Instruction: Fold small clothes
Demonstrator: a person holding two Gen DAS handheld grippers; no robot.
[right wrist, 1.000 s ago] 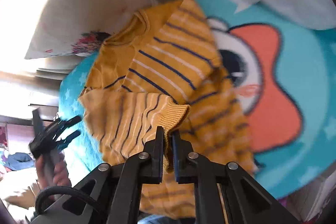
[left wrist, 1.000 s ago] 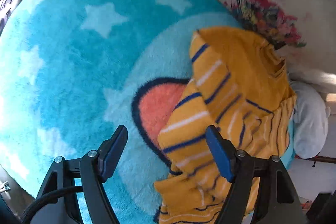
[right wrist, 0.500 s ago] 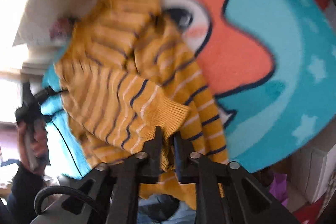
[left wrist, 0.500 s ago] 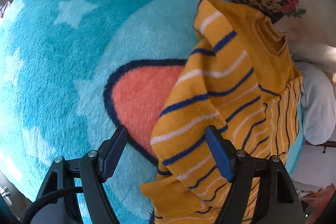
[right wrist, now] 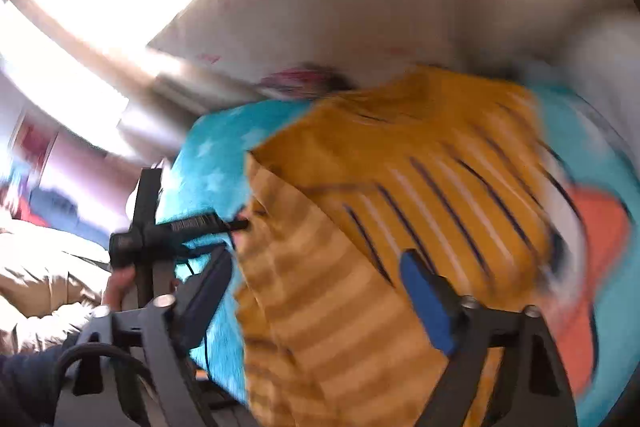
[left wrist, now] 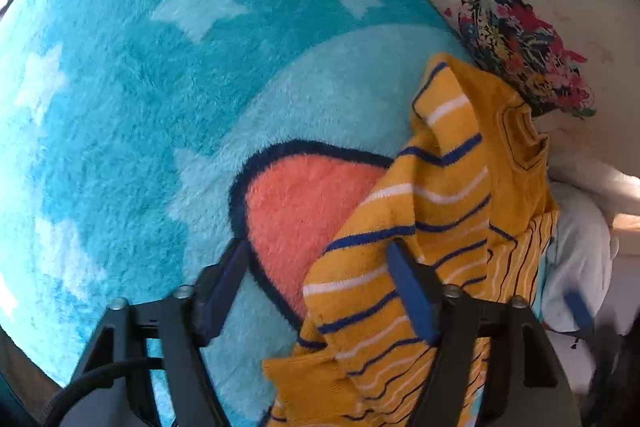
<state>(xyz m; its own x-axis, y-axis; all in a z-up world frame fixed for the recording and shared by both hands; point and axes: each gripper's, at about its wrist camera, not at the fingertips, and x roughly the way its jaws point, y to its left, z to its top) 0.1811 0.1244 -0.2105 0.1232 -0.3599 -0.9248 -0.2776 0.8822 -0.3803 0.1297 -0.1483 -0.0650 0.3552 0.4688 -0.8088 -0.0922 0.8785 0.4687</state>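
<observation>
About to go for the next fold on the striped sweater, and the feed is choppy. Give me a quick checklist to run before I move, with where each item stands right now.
1. Right tongs free of the yellow striped sweater: ok. Jaws have just been opening; pads stand apart over the fabric, not pressing it.
2. Left tongs ready to grip: ok. Jaws have been closing a little but are not pinching; a folded edge of the sweater lies between them.
3. Sleeve folded across the body: ok, it lies over the front.
4. Sweater flat: not ok, folds look bunched and raised.
5. Sweater on the blue rug: ok, though its collar end reaches the floral pillow.
6. Right view sharp enough to aim: not ok, blurred.
</observation>
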